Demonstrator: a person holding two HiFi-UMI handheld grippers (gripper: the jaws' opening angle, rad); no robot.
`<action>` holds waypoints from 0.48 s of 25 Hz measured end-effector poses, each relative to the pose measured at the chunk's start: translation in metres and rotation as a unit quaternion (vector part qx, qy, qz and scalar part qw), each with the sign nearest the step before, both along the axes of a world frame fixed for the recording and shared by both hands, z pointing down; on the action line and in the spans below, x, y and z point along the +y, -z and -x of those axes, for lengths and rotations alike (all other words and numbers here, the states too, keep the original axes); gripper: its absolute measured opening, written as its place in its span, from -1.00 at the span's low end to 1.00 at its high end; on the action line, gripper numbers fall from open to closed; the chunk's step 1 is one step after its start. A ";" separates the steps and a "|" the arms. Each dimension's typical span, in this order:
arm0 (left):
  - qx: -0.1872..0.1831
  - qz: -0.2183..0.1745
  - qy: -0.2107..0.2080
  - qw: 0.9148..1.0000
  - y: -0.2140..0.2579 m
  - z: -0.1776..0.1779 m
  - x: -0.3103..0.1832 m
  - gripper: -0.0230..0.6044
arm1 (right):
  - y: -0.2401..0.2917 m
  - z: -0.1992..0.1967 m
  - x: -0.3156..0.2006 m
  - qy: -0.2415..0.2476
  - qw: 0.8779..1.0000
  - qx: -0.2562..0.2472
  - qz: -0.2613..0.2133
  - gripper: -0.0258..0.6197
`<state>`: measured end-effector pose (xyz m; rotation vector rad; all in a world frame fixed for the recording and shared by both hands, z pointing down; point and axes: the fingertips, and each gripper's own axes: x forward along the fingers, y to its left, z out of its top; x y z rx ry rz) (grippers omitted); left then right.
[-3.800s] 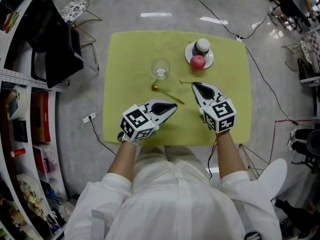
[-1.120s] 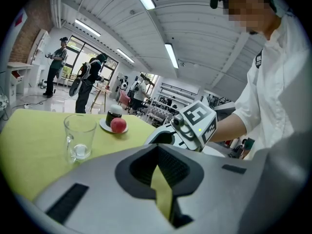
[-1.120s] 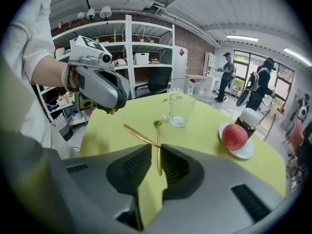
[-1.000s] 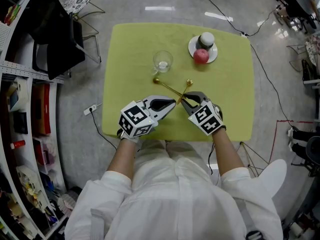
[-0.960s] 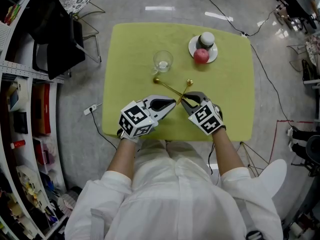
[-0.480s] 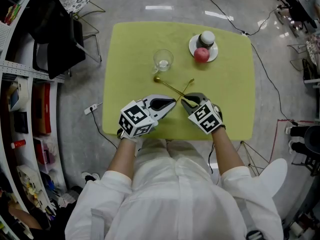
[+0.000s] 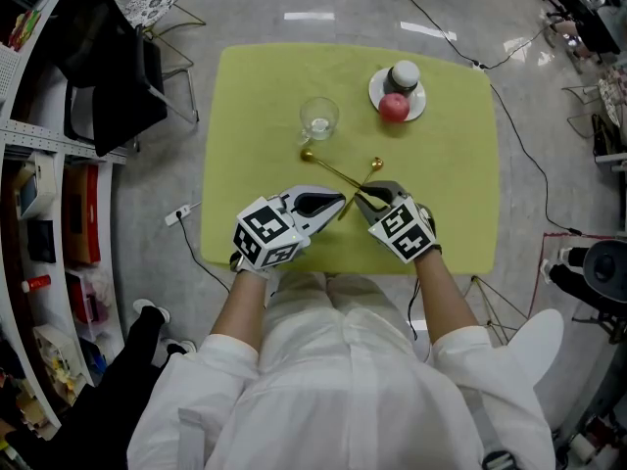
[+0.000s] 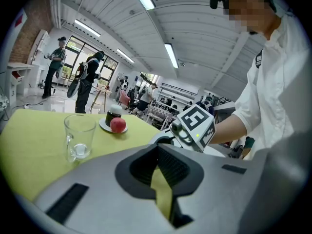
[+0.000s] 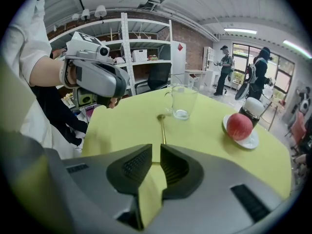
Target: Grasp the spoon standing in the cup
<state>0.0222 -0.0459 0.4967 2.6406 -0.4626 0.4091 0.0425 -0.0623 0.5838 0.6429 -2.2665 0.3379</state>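
Pinching a gold spoon (image 7: 375,164) in nearly closed jaws, probably to carry it toward the cup (image 7: 318,118) at 11 o'clock, which holds no spoon, the right gripper (image 7: 359,196) faces the left gripper (image 7: 342,202), closed and empty.

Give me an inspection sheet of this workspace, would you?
surface: yellow-green cloth, flat
job's things: cup upright, no spoon in it; spoon and second spoon cross by the right tongs
clutter: plate with apple and jar
grippers: left tongs shut, empty; right tongs a slit apart at the spoon handles, grip unclear
cables: power strip on the floor
surroundings: shelves, black chair, people beyond
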 end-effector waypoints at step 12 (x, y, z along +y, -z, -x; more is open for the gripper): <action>0.000 -0.006 -0.006 1.000 0.005 -0.003 -0.002 -0.92 | 0.024 -0.004 -0.002 -0.037 0.999 -0.035 -0.014 -0.78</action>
